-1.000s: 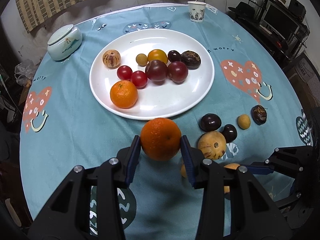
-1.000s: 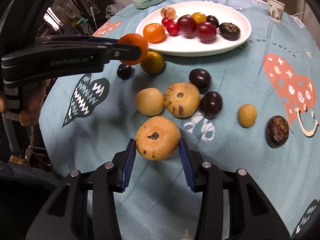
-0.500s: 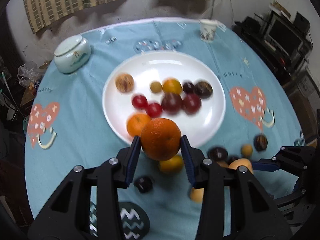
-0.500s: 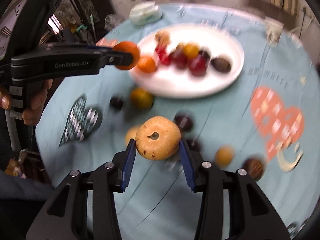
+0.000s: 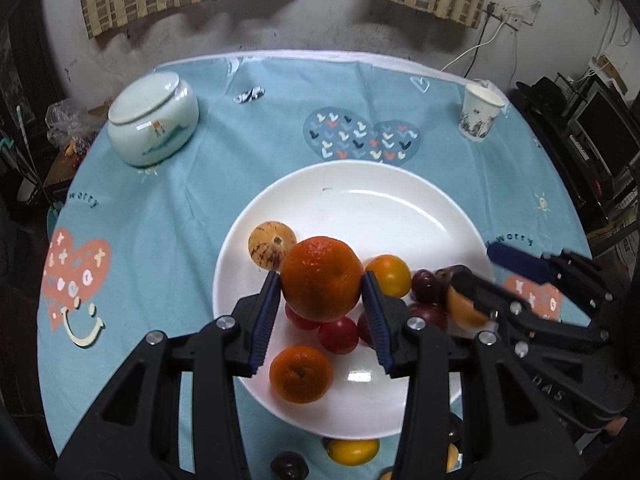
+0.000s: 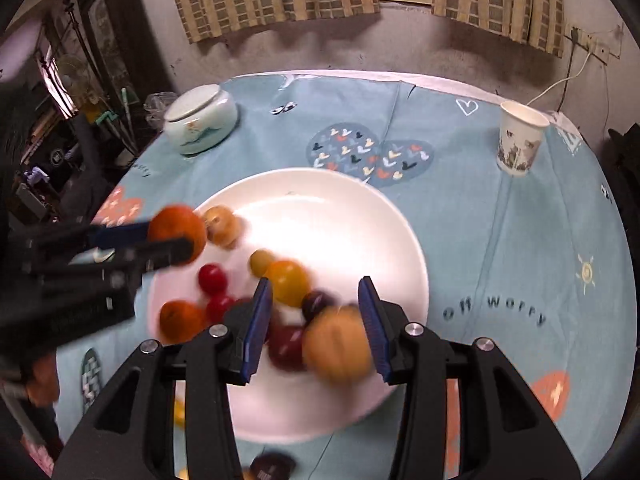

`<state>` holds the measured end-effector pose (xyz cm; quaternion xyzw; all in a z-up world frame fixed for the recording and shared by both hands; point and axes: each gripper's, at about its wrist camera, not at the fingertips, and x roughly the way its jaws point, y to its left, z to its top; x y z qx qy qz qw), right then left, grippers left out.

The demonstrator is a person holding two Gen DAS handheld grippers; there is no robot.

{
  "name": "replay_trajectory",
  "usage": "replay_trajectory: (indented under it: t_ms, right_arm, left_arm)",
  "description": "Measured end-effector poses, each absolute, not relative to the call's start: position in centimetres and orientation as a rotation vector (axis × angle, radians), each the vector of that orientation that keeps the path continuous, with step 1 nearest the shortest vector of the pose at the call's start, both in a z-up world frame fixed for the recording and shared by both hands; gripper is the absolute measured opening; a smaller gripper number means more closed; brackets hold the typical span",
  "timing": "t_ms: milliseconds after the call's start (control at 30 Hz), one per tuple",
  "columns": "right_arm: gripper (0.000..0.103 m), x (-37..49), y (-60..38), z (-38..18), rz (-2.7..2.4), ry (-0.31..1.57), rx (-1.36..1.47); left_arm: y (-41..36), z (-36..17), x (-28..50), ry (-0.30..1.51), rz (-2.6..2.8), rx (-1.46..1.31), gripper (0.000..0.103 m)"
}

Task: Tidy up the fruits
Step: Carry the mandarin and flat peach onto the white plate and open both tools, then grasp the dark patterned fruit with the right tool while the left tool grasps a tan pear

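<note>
Left wrist view: nearest me, my left jaws (image 5: 320, 280) are clamped on the orange (image 5: 322, 280), both pads pressing its sides. A second ago that orange hung over the bare cloth short of the plate (image 5: 360, 208); now it hangs over the plate's near half, above the red fruit and the small orange (image 5: 300, 374) already lying there. So the carry is done on this side, and I judge that what is left is to lower it and let go.

My right jaws (image 6: 314, 282) have come the same way, from the loose fruit on the worktop (image 5: 160, 220) to over the plate's right side. The yellow fruit (image 6: 338, 346) they carried a second ago filled the gap. Now it is blurred, sits low against the right pad, and a gap shows beside the left pad. I cannot tell whether it is gripped or slipping; either way it is over the plate.

A yellow one (image 5: 352, 450) and a dark one (image 5: 288, 470) lie off the plate at its near rim, so more trips remain.

Farther off, the plate's back half is bare, with room for both. Beyond it stand the jar (image 5: 152, 120) and the cup (image 5: 480, 116), well apart.
</note>
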<state>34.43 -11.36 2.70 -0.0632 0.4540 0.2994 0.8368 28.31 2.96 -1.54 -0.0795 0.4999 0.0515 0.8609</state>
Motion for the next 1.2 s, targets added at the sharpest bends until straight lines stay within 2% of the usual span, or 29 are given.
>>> replay_trajectory:
  t_ms: [200,300,333,500,567,667,733,967,1200]
  right_arm:
    - [0.045,35.9,-11.9,3.7,0.652,0.945,-0.121]
    - [0.046,35.7,-13.5,4.4,0.645,0.968,-0.076]
    - [0.046,35.4,-14.2,4.5,0.642,0.972,-0.06]
    - [0.047,31.1,-17.7,4.7,0.629,0.969,-0.059]
    - [0.053,28.9,-19.4,4.2,0.62,0.99,-0.054]
    - [0.055,25.2,-21.8,2.6,0.609,1.044,-0.064]
    - [0.055,22.7,-23.1,1.4,0.58,1.061,-0.082]
    - [0.055,17.8,-28.2,-2.5,0.429,1.114,-0.1]
    - [0.055,19.8,-28.3,-3.9,0.438,1.112,-0.117]
  left_arm:
    - [3.4,-2.7,28.9,1.066,0.099,-0.175,0.045]
    - [3.3,-2.0,28.8,1.05,0.085,-0.174,0.064]
    - [3.2,-1.6,28.7,1.04,0.085,-0.168,0.066]
    - [3.2,0.8,26.8,0.979,0.082,-0.157,0.066]
    - [3.2,1.8,24.9,0.948,0.076,-0.145,0.066]
    - [2.9,2.7,21.8,0.914,0.073,-0.107,0.075]
    - [2.3,2.9,19.6,0.909,0.064,-0.088,0.076]
    - [0.1,0.5,12.9,1.007,0.005,-0.051,0.077]
    - [-1.6,-1.7,10.0,1.088,-0.002,-0.062,0.077]
